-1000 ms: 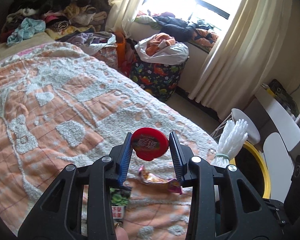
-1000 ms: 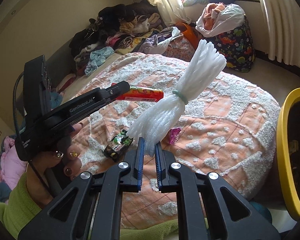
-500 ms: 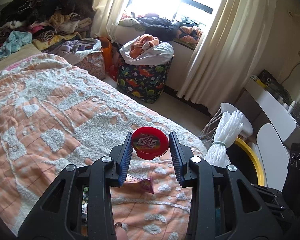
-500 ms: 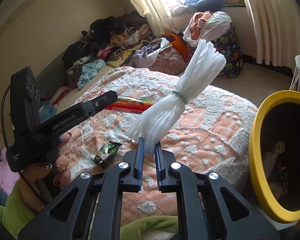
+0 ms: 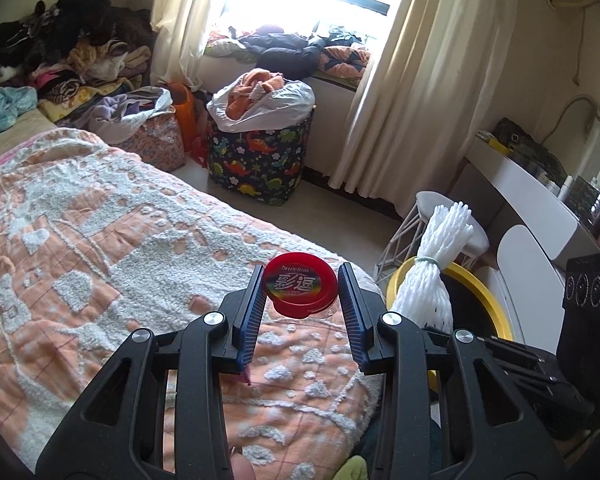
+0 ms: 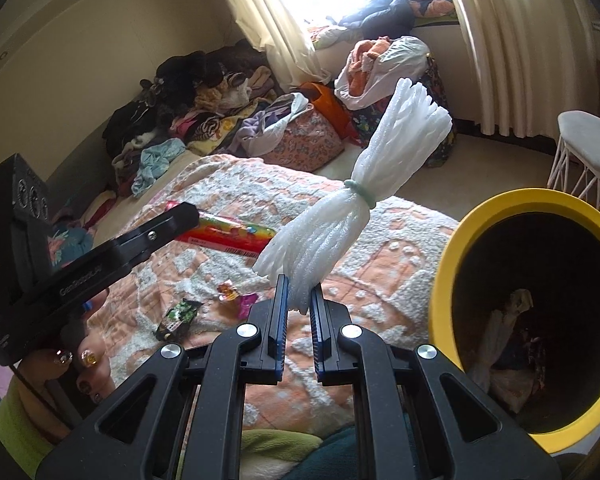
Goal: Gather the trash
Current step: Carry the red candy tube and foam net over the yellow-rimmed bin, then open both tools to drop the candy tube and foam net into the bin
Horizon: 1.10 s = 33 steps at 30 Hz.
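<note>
My left gripper is shut on a red candy tube, seen end-on by its red lid; the right wrist view shows the tube sideways above the bed. My right gripper is shut on a white foam net bundle tied with a green band; the bundle also shows in the left wrist view. The yellow-rimmed trash bin stands just right of the bundle, its rim also in the left wrist view. A green wrapper and a pink-orange wrapper lie on the bed.
The orange and white bedspread fills the left. A dinosaur-print laundry basket and clothes piles stand behind it. A white wire stool and a white desk are at the right.
Both grippers have swung right, toward the yellow bin, each still holding its item. The bin opening now shows large in the right wrist view.
</note>
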{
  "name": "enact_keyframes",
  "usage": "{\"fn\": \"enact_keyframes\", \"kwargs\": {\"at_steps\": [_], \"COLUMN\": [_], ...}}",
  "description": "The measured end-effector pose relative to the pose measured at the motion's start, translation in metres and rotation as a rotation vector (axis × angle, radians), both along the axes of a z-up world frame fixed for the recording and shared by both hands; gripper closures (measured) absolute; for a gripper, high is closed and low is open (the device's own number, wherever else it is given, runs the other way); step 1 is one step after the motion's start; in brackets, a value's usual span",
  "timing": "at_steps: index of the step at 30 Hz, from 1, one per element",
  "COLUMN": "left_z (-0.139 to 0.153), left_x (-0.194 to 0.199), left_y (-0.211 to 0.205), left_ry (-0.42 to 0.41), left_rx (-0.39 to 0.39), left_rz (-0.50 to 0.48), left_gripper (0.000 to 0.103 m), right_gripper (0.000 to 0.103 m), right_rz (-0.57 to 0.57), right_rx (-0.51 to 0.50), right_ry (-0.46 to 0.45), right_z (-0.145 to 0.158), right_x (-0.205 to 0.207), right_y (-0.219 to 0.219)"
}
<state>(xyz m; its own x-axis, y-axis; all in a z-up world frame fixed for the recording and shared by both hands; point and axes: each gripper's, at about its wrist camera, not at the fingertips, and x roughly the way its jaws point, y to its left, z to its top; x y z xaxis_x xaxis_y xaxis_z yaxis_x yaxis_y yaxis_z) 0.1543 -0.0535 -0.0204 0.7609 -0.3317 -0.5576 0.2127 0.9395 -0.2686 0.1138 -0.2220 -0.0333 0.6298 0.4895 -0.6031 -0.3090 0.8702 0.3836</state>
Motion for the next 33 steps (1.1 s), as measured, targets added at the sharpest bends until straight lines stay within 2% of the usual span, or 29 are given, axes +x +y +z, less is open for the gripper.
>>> {"fn": "enact_keyframes", "kwargs": {"at_steps": [14,25,29,33], "left_z": [-0.003,-0.013,-0.020,-0.028], "left_x": [0.000,0.006,0.012,0.018], "left_y": [-0.061,-0.118,-0.136,-0.152], "left_ry": [0.006,0.023,0.041,0.065], "left_rx": [0.031,0.043,0.046,0.046], "left_rz": [-0.118,-0.213,-0.246,-0.281], "left_gripper": [0.074,0.074,0.074,0.074], "right_gripper": [0.093,0.093,0.093,0.092], "right_rz": [-0.143,-0.261,-0.280,-0.287], "right_rx": [0.011,-0.067,-0.077,-0.133], "right_ry": [0.038,0.064,0.091,0.111], "right_z": [-0.008,-0.024,-0.032,-0.038], "right_x": [0.011,0.015,0.015,0.016], "right_y": [-0.076,-0.128,-0.145,-0.154]}}
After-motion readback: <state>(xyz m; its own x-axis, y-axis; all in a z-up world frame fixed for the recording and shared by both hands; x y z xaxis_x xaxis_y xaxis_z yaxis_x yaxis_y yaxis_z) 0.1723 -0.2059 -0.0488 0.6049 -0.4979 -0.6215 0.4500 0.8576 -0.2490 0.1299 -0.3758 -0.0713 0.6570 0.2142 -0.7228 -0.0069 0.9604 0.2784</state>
